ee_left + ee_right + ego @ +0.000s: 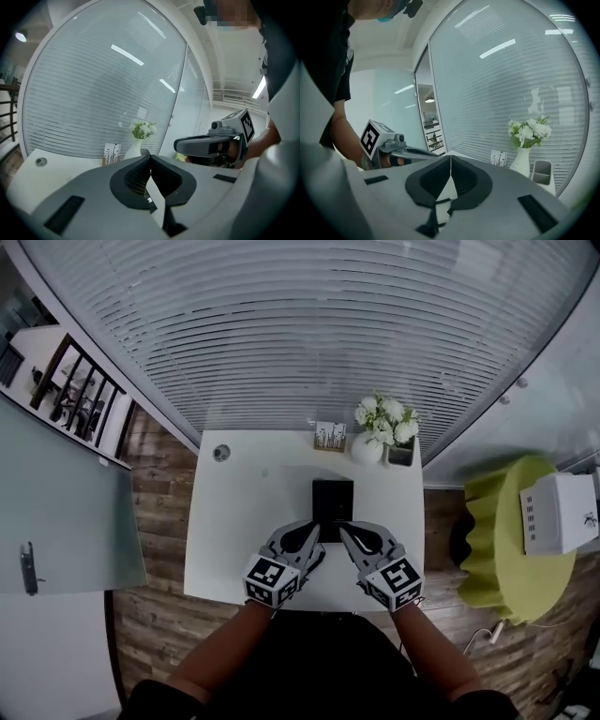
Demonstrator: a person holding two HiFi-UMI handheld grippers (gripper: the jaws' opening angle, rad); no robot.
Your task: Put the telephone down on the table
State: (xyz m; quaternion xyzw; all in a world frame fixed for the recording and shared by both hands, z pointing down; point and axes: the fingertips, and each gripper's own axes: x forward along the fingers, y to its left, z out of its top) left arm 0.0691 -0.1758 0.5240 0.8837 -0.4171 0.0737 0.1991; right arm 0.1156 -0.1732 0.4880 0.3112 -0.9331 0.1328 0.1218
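Over the white bench [234, 521] we hold the left tool [314, 530] and the right tool [344, 530], both closed on nothing, tips by the near edge of the black telephone [333, 498]

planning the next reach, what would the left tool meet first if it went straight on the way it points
Likely the black telephone, lying just ahead of the shut left tool on the table; its height above it is unclear.
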